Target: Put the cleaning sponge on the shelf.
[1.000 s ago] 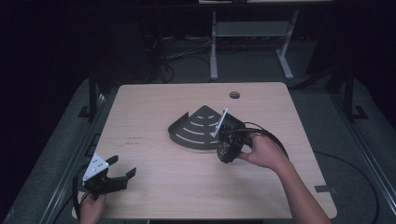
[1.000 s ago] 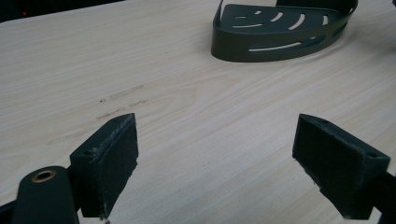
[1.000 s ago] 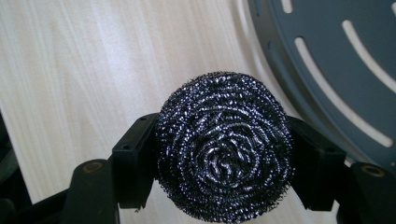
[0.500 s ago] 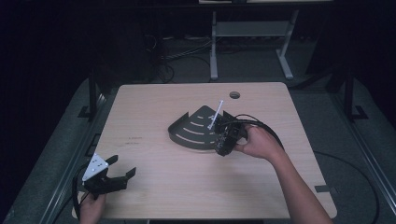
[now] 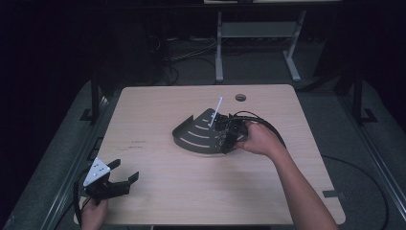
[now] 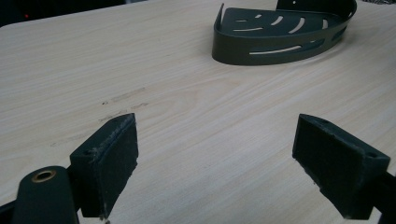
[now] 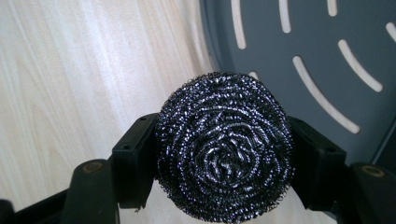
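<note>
A dark corner tray [image 5: 194, 135] with curved slots lies at the table's middle. My right gripper [image 5: 225, 137] hangs over the tray's right edge, shut on a round steel-wool scourer [image 7: 224, 147] that bulges between both black jaws. Under the scourer lie the slotted tray floor [image 7: 303, 42] and, to the left, bare wood. A thin white rod [image 5: 216, 109] sticks up beside this gripper. My left gripper [image 5: 125, 170] rests low at the table's near left corner, open, its pads [image 6: 112, 154] wide apart with nothing between them. The tray [image 6: 280, 32] sits far ahead of it.
The light wooden table [image 5: 158, 110] has a round cable hole [image 5: 240, 97] at its back edge. A black cable [image 5: 268, 125] loops behind the right hand. A metal stand [image 5: 256, 33] stands on the dark floor beyond the table.
My right gripper has moved left and slightly away from the person, carrying the scourer from the tray's right side over its edge. The left gripper has stayed still.
</note>
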Available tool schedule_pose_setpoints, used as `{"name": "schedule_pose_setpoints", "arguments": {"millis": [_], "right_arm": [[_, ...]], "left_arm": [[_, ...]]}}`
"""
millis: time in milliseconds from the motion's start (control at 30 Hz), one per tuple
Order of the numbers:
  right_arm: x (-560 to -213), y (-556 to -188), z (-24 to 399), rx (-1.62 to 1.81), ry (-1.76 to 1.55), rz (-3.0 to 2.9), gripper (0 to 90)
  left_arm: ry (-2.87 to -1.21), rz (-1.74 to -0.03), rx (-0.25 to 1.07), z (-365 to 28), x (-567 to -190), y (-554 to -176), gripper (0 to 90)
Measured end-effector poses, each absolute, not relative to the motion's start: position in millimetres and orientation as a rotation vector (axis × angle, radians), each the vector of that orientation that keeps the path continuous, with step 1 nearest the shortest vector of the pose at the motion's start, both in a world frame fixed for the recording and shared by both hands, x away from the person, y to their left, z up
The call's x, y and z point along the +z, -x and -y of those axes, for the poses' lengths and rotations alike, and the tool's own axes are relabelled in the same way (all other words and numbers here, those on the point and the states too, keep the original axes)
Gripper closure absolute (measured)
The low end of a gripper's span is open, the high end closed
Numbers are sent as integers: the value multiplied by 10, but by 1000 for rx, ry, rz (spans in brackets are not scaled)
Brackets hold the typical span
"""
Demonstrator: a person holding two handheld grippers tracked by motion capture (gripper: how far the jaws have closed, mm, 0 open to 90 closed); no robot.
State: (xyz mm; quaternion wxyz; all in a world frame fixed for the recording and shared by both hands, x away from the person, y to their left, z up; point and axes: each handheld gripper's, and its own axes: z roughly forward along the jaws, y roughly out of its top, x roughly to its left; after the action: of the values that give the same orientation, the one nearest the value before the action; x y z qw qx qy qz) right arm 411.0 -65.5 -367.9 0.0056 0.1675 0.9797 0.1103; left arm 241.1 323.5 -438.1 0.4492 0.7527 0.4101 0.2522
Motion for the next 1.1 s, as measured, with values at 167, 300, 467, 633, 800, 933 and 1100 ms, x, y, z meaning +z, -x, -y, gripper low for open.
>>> {"name": "schedule_pose_setpoints", "arguments": {"millis": [167,300,467,633,800,933,1100], "right_arm": [[-3654,-4184,611,374,-530,-3067,323],[-3676,-4223,595,340,-533,-3065,323],[-3704,-4309,568,329,-542,-3071,323],[-3708,-4380,545,356,-559,-3070,323],[-3744,-4439,518,320,-559,-3070,323],[-3751,-4467,472,327,-555,-3074,322],[-3756,-4526,420,332,-560,-3079,322]], "left_arm": [[-1860,-1015,623,-3232,-4381,-2410,137],[-1860,-1014,623,-3233,-4382,-2412,137],[-1861,-1014,623,-3233,-4381,-2411,137],[-1859,-1016,624,-3243,-4379,-2412,137],[-1860,-1011,621,-3228,-4381,-2416,137],[-1859,-1010,617,-3221,-4381,-2417,137],[-1860,-1009,618,-3218,-4381,-2417,137]]}}
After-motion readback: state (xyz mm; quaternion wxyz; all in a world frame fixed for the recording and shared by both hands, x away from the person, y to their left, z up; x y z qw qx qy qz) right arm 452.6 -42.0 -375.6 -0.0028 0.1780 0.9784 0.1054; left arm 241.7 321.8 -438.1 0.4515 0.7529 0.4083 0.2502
